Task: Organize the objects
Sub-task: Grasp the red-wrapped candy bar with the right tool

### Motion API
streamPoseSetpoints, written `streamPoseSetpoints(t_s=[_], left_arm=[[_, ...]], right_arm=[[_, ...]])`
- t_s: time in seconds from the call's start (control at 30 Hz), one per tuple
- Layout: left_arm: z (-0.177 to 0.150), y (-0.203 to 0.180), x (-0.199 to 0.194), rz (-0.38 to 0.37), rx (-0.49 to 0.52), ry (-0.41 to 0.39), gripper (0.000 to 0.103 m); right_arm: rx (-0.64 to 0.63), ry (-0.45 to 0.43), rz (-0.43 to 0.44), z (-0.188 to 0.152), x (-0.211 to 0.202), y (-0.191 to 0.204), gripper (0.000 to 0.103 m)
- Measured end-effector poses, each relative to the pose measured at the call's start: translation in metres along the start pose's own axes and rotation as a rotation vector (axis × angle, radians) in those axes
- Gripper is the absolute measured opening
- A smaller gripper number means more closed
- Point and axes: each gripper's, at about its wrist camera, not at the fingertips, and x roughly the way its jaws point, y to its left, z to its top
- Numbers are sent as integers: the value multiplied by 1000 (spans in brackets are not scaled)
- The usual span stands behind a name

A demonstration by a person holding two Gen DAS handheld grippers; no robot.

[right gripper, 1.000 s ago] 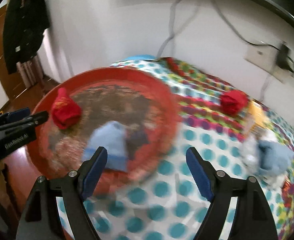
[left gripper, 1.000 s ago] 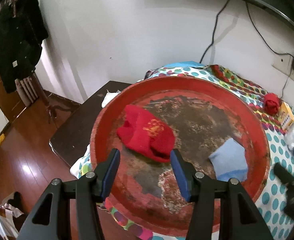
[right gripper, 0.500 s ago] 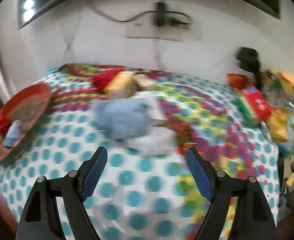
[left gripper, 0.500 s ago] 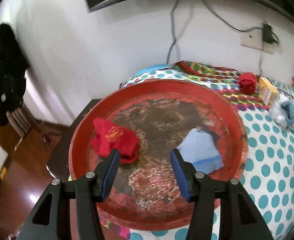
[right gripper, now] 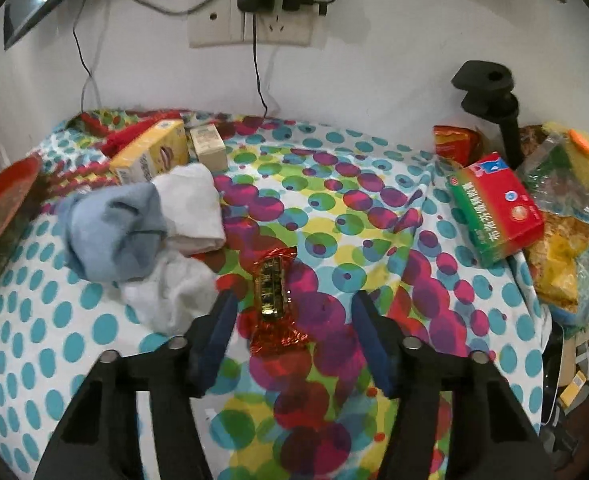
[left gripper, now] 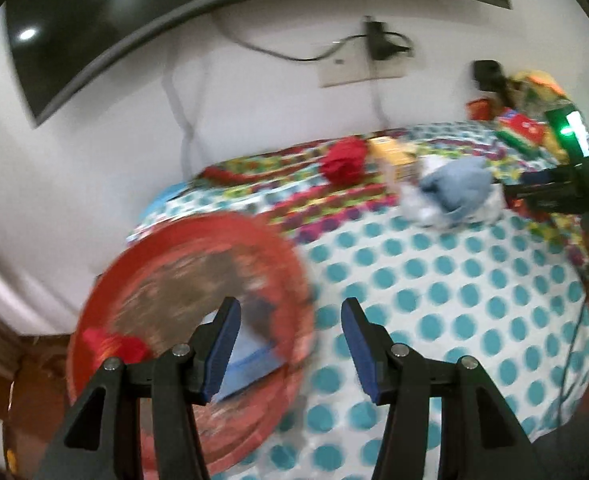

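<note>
Setting: a surface [right gripper: 374,208] under a dotted cloth is standing against a white wall, with a socket plate [right gripper: 250,26] and cables above it.
Right tongs [right gripper: 294,312]: they are pointing down at the cloth with their jaws closing; a red and gold candy wrapper [right gripper: 274,300] is lying between the blue pads, which are not yet pressing on it.
Left tongs [left gripper: 290,320]: they are hanging open and holding nothing, over the right rim of a red tray [left gripper: 198,240]; this view is blurring.
Tray: it is sitting at the left end of the surface, holding a red cloth [left gripper: 114,346] and a folded blue cloth [left gripper: 254,356].
Socks: a blue and white bundle [right gripper: 134,224] is lying just left of the wrapper, touching the cloth.
Boxes: a yellow box [right gripper: 150,156] and a smaller pale box [right gripper: 208,146] are standing behind the bundle, near the wall.
Red bundle [left gripper: 344,160]: it is lying beside the yellow box, seen from the left tongs.
Right end: a red and green box [right gripper: 494,212] is leaning on crinkled snack bags [right gripper: 566,240], beside a black stand [right gripper: 490,92].
</note>
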Motion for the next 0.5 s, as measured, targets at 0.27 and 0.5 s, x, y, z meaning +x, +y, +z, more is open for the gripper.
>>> streamPoseSetpoints(t_s=[0.27, 0.5], left_arm=[[46, -48, 36, -244, 69, 7, 54], [79, -103, 50, -320, 212, -1, 54]], right_arm=[[1, 22, 51, -2, 16, -3, 28], [-7, 22, 49, -3, 17, 0, 21]])
